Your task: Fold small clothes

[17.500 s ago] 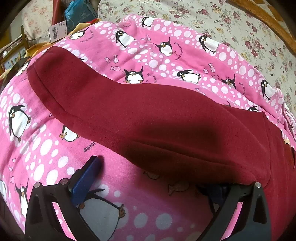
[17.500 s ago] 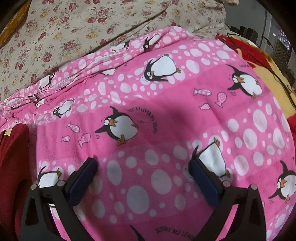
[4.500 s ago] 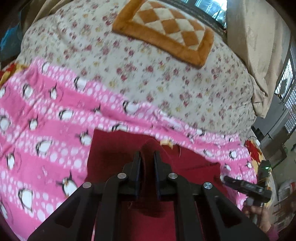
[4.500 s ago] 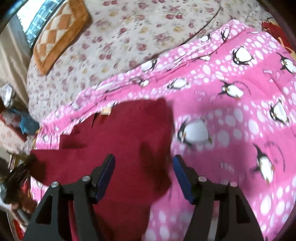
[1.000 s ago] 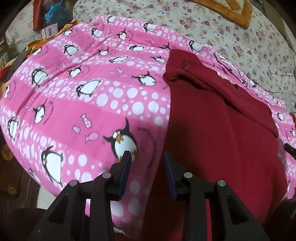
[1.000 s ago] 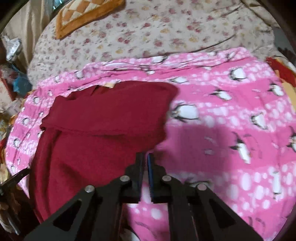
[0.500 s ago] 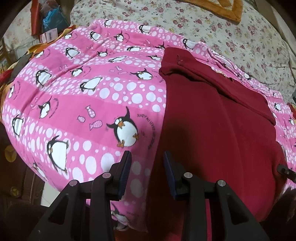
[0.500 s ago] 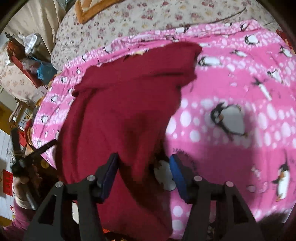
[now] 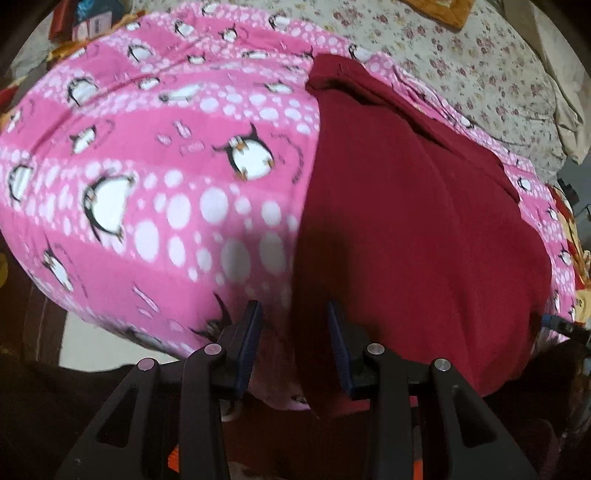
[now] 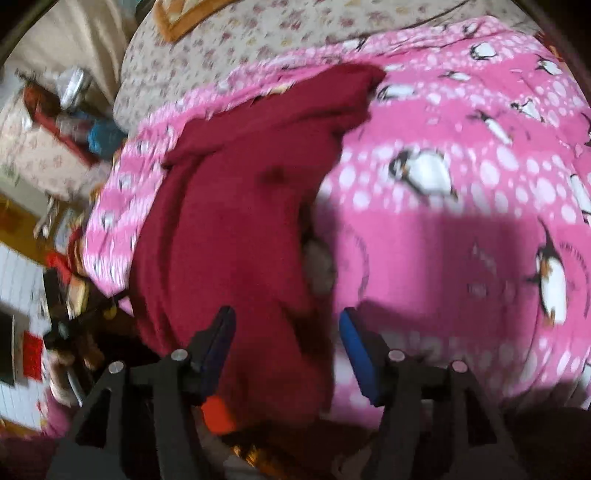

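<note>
A dark red garment (image 9: 417, 221) lies lengthwise on the pink penguin blanket (image 9: 166, 166), its far end folded over and its near end hanging over the bed's front edge. My left gripper (image 9: 293, 339) is open, its jaws either side of the garment's near left edge. In the right wrist view the garment (image 10: 236, 229) fills the left centre. My right gripper (image 10: 286, 350) is open, its jaws astride the garment's near right edge. Neither holds cloth.
A floral bedspread (image 9: 480, 66) with an orange checked cushion (image 10: 184, 14) lies beyond the blanket. Clutter and furniture stand at the bed's left side (image 10: 66, 122). The other gripper and hand (image 10: 62, 332) show at lower left in the right wrist view.
Both grippers have dropped lower and closer to the garment's near end at the bed's edge. The right gripper, shut a second ago, opened and now straddles the hem. The view is motion-blurred.
</note>
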A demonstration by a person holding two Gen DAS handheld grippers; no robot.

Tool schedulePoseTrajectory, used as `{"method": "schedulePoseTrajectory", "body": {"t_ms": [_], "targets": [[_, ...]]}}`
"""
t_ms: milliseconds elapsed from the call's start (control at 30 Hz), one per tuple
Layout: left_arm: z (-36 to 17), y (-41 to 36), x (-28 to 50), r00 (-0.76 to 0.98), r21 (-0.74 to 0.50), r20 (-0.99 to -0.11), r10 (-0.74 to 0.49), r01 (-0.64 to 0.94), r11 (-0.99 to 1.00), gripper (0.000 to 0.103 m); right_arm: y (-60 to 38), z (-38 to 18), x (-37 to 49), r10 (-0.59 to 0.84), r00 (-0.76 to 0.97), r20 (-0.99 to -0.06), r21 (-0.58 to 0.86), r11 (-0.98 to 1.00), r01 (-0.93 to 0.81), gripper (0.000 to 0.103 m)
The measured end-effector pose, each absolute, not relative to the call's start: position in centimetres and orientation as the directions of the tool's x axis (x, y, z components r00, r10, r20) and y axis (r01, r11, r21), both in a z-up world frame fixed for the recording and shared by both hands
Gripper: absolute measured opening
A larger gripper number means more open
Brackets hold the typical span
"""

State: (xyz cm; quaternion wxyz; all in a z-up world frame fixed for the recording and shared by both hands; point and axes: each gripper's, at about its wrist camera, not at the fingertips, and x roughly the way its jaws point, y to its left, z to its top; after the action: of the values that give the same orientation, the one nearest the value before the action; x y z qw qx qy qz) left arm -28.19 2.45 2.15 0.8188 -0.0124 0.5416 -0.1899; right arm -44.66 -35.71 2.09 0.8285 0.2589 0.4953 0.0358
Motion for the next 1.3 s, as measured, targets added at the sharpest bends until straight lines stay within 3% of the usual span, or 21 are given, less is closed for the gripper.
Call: {"method": "schedulePoseTrajectory", "body": {"t_ms": [400,633,867,900,967,1033,1300], "targets": [[0.7,2.1,-28.2,0.317,-0.268,-0.884,-0.344,0.26,0.928,0.019,-32.5,-1.3,-45.0,0.382,0.387,-0.839,0.462,0.876,0.137,0.065],[-0.2,2.5,-28.8,0.282,-0.285,-0.891,-0.355,0.261,0.922,0.019,-32.1,-1.2,-44.5,0.436,0.374,-0.819,0.503,0.858,0.102,0.065],[-0.5,2.0,-28.7,0.28,-0.264,-0.901,-0.332,0.253,0.931,0.028,-32.8,-2.2,-43.9,0.493,0.408,-0.768,0.593,0.788,0.166,0.07],[-0.5,2.0,-28.6,0.27,-0.271,-0.902,-0.335,0.249,0.93,0.027,-32.9,-2.2,-44.1,0.495,0.417,-0.762,0.601,0.781,0.17,0.068],[-0.4,1.9,-28.9,0.257,-0.272,-0.904,-0.341,0.269,0.924,0.016,-32.6,-2.0,-44.3,0.464,0.415,-0.782,0.566,0.808,0.163,0.051],[0.0,1.6,-29.3,0.259,-0.265,-0.902,-0.347,0.302,0.916,0.0,-32.6,-1.7,-44.4,0.482,0.421,-0.768,0.583,0.799,0.149,0.008],[5.4,2.2,-28.8,0.317,-0.392,-0.809,-0.495,0.337,0.856,0.0,-33.1,3.2,-44.2,0.55,0.521,-0.653,0.66,0.751,0.034,0.008]]}}
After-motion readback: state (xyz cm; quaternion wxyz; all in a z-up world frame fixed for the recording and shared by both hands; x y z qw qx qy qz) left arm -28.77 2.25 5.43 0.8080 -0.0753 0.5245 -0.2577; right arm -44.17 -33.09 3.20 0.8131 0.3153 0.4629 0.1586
